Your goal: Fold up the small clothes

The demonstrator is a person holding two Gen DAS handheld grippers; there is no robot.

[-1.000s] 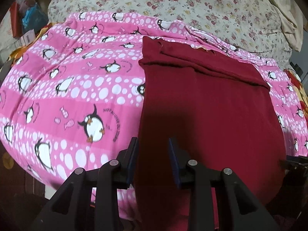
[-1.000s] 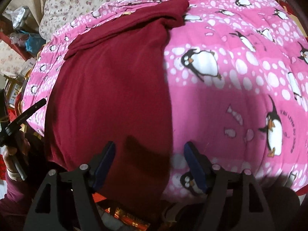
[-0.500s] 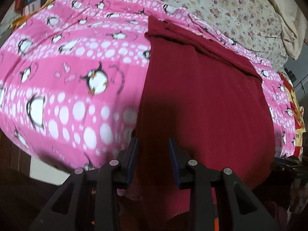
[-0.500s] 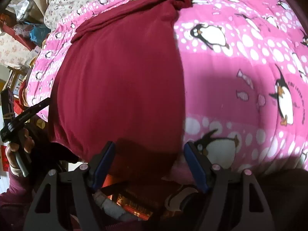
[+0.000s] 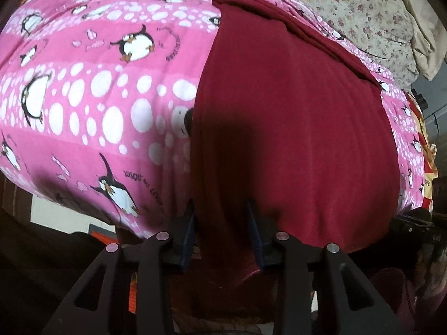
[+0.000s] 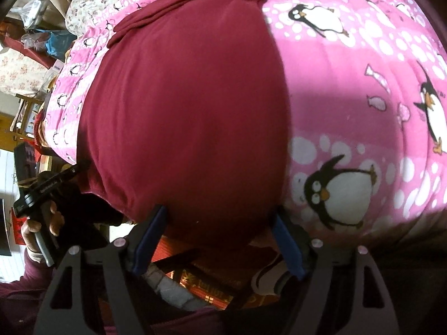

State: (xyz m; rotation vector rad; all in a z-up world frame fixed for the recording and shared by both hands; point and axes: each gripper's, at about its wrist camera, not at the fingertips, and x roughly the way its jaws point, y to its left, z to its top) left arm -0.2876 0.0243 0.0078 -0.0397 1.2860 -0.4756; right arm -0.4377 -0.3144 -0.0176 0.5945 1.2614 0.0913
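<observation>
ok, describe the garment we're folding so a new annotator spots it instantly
Start at the bed covered by the pink penguin blanket. Lying flat on it, running from the near edge toward the floral bedding, is the maroon garment. It is the only plain, unpatterned dark red cloth there; everything around it is printed.

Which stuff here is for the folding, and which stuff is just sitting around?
For the folding:
dark red garment, spread on the bed
left gripper, open at its near hem
right gripper, open at its near hem

Just lying about:
pink penguin blanket, under the garment
floral bedding, behind it
blue bags, off the bed
</observation>
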